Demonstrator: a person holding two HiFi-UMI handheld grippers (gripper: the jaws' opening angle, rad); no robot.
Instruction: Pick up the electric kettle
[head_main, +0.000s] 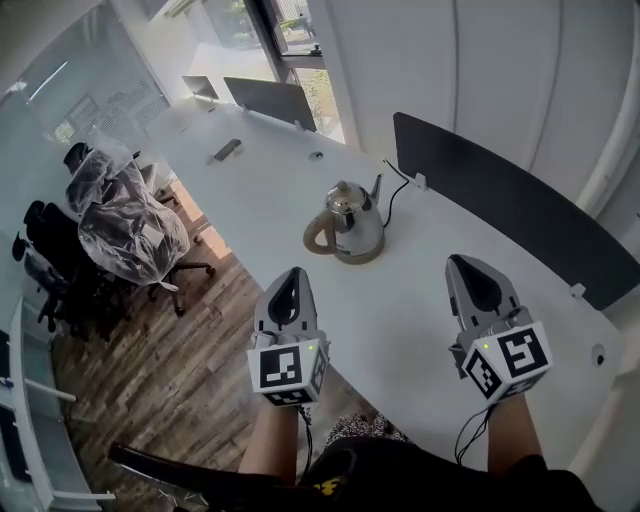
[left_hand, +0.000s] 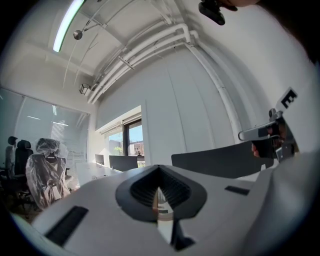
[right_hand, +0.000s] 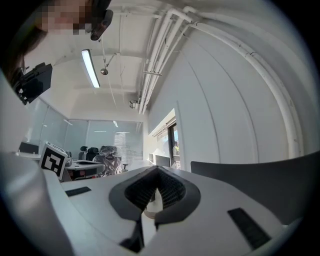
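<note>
The electric kettle (head_main: 347, 222) sits upright on the white table (head_main: 262, 205), out ahead of both grippers and roughly between them, touching neither. The left gripper (head_main: 290, 274) has its jaws pinched together on nothing. The right gripper (head_main: 463, 264) is a bit harder to read, but it looks closed and empty too.

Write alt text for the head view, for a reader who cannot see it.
A steel electric kettle with a tan handle stands on a white table. Nearer the camera, the left gripper and right gripper point toward it, jaws shut, neither touching it. Plastic-wrapped office chairs stand at left.
</note>
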